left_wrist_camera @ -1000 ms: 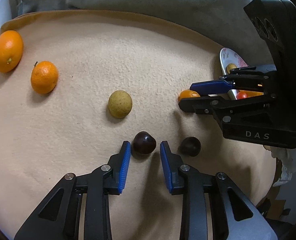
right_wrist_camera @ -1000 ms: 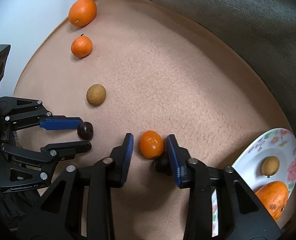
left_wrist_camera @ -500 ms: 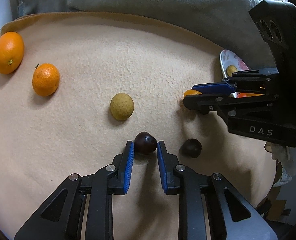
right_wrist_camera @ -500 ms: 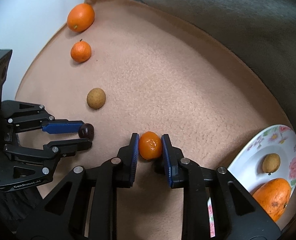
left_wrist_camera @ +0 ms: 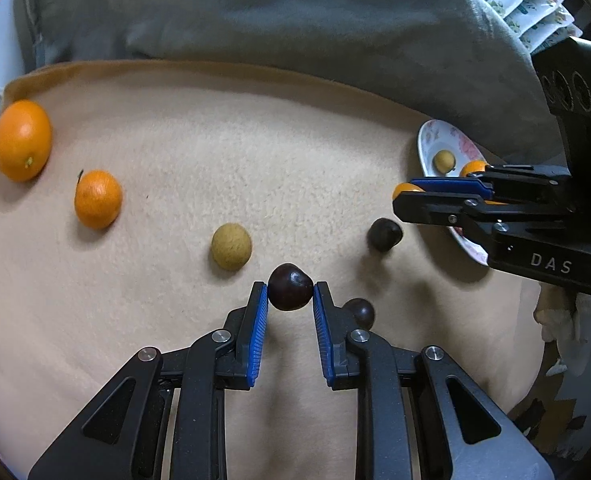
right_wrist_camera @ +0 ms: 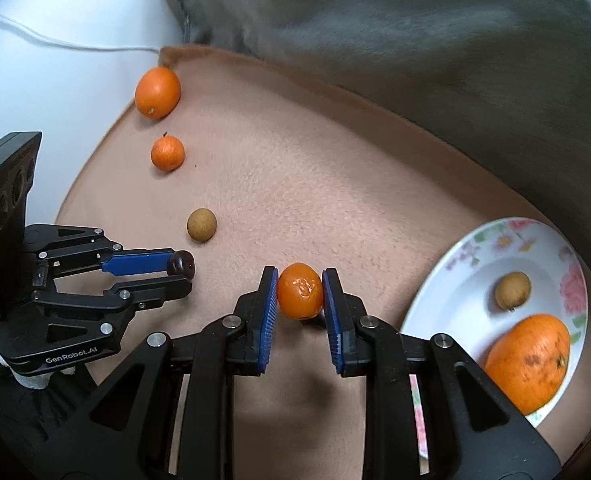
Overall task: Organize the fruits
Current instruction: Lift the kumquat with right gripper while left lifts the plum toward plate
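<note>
My left gripper is clamped on a dark chestnut, its blue pads pressing both sides, and the nut looks lifted just clear of the tan fleece blanket. My right gripper is clamped on a small orange kumquat, held near the floral plate. That plate carries a brown longan and a large orange fruit. Two more chestnuts lie on the blanket: one just beside the right gripper's fingers, the other partly hidden behind my left gripper's right finger. A second longan, a tangerine and an orange run in a line towards the blanket's left edge.
</note>
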A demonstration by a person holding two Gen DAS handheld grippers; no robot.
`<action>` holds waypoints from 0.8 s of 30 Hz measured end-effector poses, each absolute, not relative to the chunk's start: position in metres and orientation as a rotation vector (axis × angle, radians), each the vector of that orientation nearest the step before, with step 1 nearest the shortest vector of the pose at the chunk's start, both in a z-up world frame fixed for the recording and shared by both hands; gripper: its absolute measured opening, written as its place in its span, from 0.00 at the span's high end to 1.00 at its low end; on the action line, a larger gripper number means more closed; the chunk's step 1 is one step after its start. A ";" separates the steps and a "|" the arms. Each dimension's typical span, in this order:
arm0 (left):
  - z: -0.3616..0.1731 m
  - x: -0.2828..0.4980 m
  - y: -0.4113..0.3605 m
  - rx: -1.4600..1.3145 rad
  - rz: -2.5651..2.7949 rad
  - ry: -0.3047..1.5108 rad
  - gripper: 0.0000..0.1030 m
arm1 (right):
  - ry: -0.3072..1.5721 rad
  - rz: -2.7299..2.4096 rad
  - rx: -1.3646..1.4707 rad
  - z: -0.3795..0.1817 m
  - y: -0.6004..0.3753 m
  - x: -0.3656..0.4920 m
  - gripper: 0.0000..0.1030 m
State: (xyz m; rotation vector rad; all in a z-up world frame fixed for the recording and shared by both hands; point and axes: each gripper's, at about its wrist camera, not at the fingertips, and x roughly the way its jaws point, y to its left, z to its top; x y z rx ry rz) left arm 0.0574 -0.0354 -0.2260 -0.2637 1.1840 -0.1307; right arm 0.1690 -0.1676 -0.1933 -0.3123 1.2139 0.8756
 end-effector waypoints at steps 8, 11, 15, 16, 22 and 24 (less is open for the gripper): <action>-0.209 0.066 -0.049 -0.226 -0.168 1.156 0.79 | 1.189 0.825 -0.225 -0.180 -0.197 0.165 0.77; -0.205 0.070 -0.057 -0.213 -0.186 1.148 0.79 | 1.184 0.800 -0.196 -0.177 -0.210 0.165 0.77; -0.200 0.078 -0.070 -0.196 -0.208 1.140 0.79 | 1.177 0.759 -0.158 -0.171 -0.233 0.167 0.77; -0.201 0.082 -0.076 -0.193 -0.212 1.138 0.79 | 1.175 0.752 -0.154 -0.170 -0.237 0.167 0.77; -0.195 0.093 -0.097 -0.164 -0.253 1.127 0.79 | 1.174 0.691 -0.111 -0.169 -0.268 0.169 0.77; -0.192 0.095 -0.102 -0.156 -0.267 1.123 0.79 | 1.174 0.674 -0.099 -0.169 -0.275 0.169 0.77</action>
